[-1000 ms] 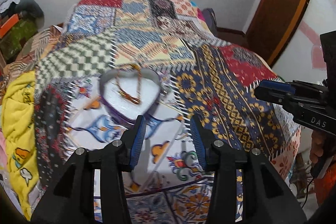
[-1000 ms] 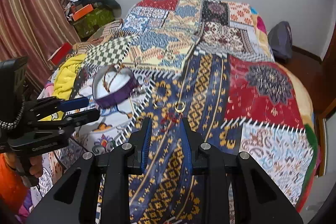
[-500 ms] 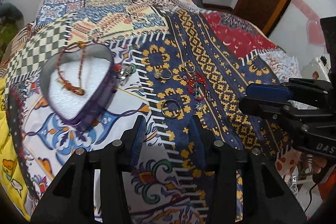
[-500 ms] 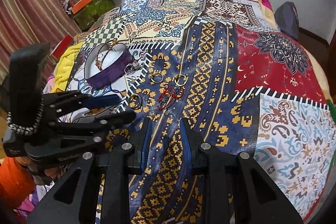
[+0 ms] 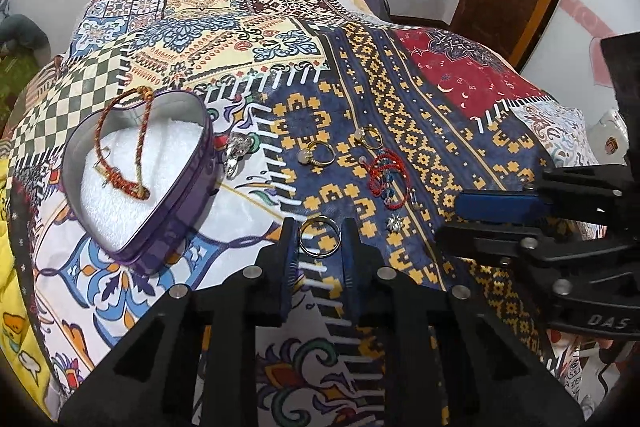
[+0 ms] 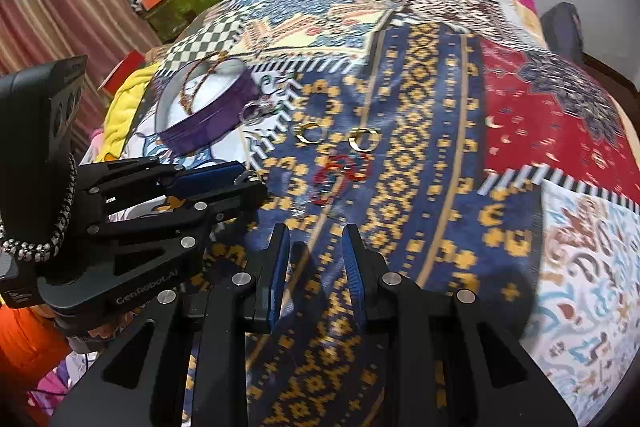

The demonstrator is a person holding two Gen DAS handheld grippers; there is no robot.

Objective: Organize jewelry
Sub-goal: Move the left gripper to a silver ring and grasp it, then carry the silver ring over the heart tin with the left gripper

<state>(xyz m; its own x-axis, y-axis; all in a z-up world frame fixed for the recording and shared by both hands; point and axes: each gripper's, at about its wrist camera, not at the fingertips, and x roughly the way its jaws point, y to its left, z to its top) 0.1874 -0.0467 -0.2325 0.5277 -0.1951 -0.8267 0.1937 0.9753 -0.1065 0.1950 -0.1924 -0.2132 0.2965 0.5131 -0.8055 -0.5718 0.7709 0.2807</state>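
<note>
- Patchwork quilt (image 5: 460, 75) on a bed serving as work surface; purple heart-shaped tin (image 5: 176, 223) lying open on it, white padding inside, clearly meant as the collecting place.
- Braided red-and-gold bracelet (image 5: 140, 131) already draped inside the tin, one end over the far rim.
- Left tongs (image 5: 318, 239) just right of the tin's lower point, angled steeply down at the quilt, closing at this moment around a plain silver ring (image 5: 320, 221).
- Ring lying flat between the two blue pads, pads straddling its full width; firm pinch not yet evident. Low, straddling approach probably chosen because a flat band gives nothing to catch from above.
- Right tongs (image 6: 316, 239) well to the right of the tin, above the blue-and-yellow patch, narrowly spread with nothing between; seemingly parked out of the way while the other side works.
- Still loose to the right of the tin: silver trinket (image 5: 238, 151) just beside its wall, two gold rings (image 5: 306, 157) (image 5: 370, 137) farther out, red cord bracelet (image 5: 384, 171) beyond those, small sparkly stud (image 5: 394, 225) nearest the silver ring.
- Judged early in the job: one piece boxed, several waiting.
- Likely risk: thin ring tipping or skidding on soft fabric as the pads meet it.
</note>
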